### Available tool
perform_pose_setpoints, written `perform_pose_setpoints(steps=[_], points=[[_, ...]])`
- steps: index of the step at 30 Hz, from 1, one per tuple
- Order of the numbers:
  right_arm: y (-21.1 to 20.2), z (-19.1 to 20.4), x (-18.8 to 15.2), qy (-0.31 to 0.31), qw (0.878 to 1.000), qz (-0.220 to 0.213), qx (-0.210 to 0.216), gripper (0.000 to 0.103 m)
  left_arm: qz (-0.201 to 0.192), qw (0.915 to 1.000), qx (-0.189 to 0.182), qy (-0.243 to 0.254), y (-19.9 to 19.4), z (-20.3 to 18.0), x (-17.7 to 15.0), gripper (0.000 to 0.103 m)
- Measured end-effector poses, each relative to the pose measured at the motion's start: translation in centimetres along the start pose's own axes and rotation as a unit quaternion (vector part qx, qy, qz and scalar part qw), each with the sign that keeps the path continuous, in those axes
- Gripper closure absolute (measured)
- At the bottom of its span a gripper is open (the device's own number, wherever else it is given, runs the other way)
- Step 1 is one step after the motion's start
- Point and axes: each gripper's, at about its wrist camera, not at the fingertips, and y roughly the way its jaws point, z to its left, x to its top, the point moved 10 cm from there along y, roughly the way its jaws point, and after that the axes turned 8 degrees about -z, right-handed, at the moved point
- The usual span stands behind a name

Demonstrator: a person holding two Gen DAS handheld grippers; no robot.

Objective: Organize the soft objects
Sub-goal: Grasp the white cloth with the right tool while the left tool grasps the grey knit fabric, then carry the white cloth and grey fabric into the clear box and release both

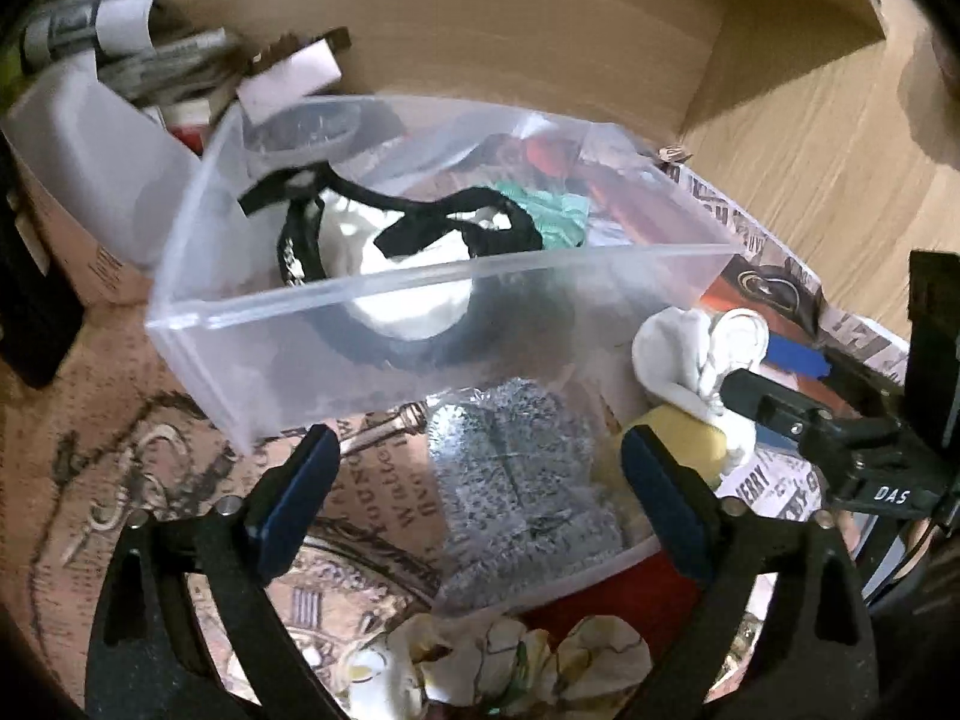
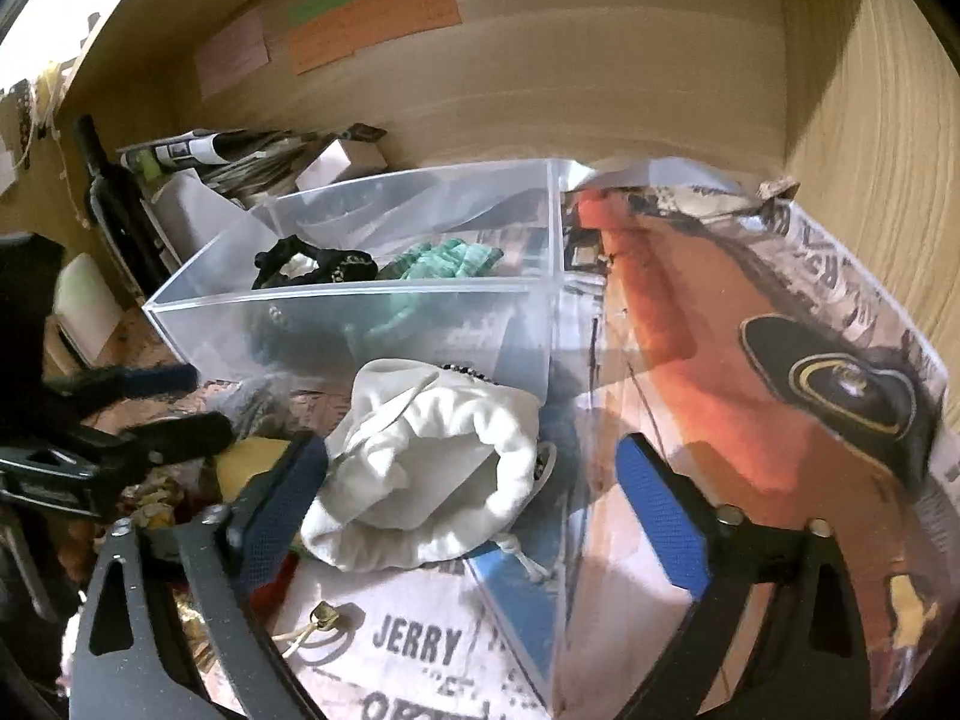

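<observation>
A clear plastic bin [image 1: 384,300] [image 2: 336,300] holds a black strap [image 1: 444,222], a white cloth and a teal fabric [image 2: 444,264]. My left gripper [image 1: 474,498] is open and empty over a silver glittery pouch [image 1: 516,468], in front of the bin. A white drawstring pouch [image 2: 420,468] lies between my right gripper's open fingers [image 2: 471,504], just in front of the bin. In the left wrist view the right gripper [image 1: 774,384] reaches in from the right with the white pouch [image 1: 690,354] at its fingertips. A yellow soft object [image 1: 678,444] lies under it.
A printed box [image 2: 780,360] with red and black artwork stands right of the bin. Papers, a white bottle [image 1: 90,156] and a dark bottle [image 2: 114,198] crowd the back left. Wooden walls [image 2: 540,60] close the back and right. Crumpled floral cloth [image 1: 510,660] lies near.
</observation>
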Motion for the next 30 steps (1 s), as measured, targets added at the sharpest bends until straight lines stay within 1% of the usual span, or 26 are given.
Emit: perform_pose_setpoints(steps=[1,2,3,4,5,6,7,9,11,13,15,18,21,26,30], points=[[0.1,0.1,-0.1,0.002,1.000,0.003,0.005,0.025,0.002,1.0000,-0.006,-0.004,0.1,-0.1,0.0,0.016],[0.2,0.2,-0.2,0.003,1.000,0.006,0.009,0.028,0.004,0.9999,-0.011,-0.006,0.1,-0.1,0.0,0.021],[0.2,0.4,-0.2,0.003,1.000,0.007,0.015,0.035,0.006,0.9998,-0.014,-0.009,0.2,-0.1,-0.1,0.025],[0.2,0.6,-0.2,0.002,1.000,0.006,0.019,0.041,0.007,0.9998,-0.017,-0.011,0.2,-0.1,-0.1,0.026],[0.2,0.7,-0.2,0.001,1.000,0.006,0.023,0.044,0.007,0.9997,-0.018,-0.012,0.3,-0.2,-0.2,0.029],[0.1,0.9,-0.2,-0.002,1.000,0.005,0.025,0.050,0.008,0.9997,-0.019,-0.013,0.2,-0.3,-0.3,0.034],[0.0,1.1,-0.2,-0.004,1.000,0.003,0.028,0.055,0.009,0.9996,-0.021,-0.014,0.2,-0.2,-0.4,0.036],[-0.1,1.1,-0.1,-0.006,1.000,0.001,0.030,0.061,0.014,0.9994,-0.025,-0.018,0.0,-0.2,-0.6,0.048],[-0.3,1.2,0.0,-0.007,0.999,-0.003,0.032,0.068,0.021,0.9993,-0.025,-0.016,0.2,-0.1,-0.9,0.056],[-0.6,1.2,0.1,-0.008,0.999,-0.009,0.033,0.076,0.019,0.9995,-0.020,-0.014,0.0,0.1,-1.1,0.057],[-0.9,1.2,0.2,-0.009,0.999,-0.014,0.032,0.080,0.013,0.9998,-0.012,-0.005,-0.4,0.1,-1.1,0.062],[-1.5,1.3,0.4,-0.013,0.999,-0.021,0.030,0.085,0.001,0.9999,-0.004,0.009,-1.3,-0.4,-0.7,0.066],[-2.6,1.3,1.1,-0.015,0.999,-0.037,0.027,0.086,-0.015,0.9998,-0.005,0.015,-2.7,-0.7,-0.2,0.066],[-4.7,1.6,2.9,-0.020,0.997,-0.069,0.025,0.086,-0.055,0.9982,-0.010,0.020,-5.7,-1.6,1.4,0.066],[-6.6,2.0,4.6,-0.025,0.994,-0.100,0.025,0.086,-0.092,0.9953,-0.011,0.027,-8.1,-2.2,3.1,0.066]])
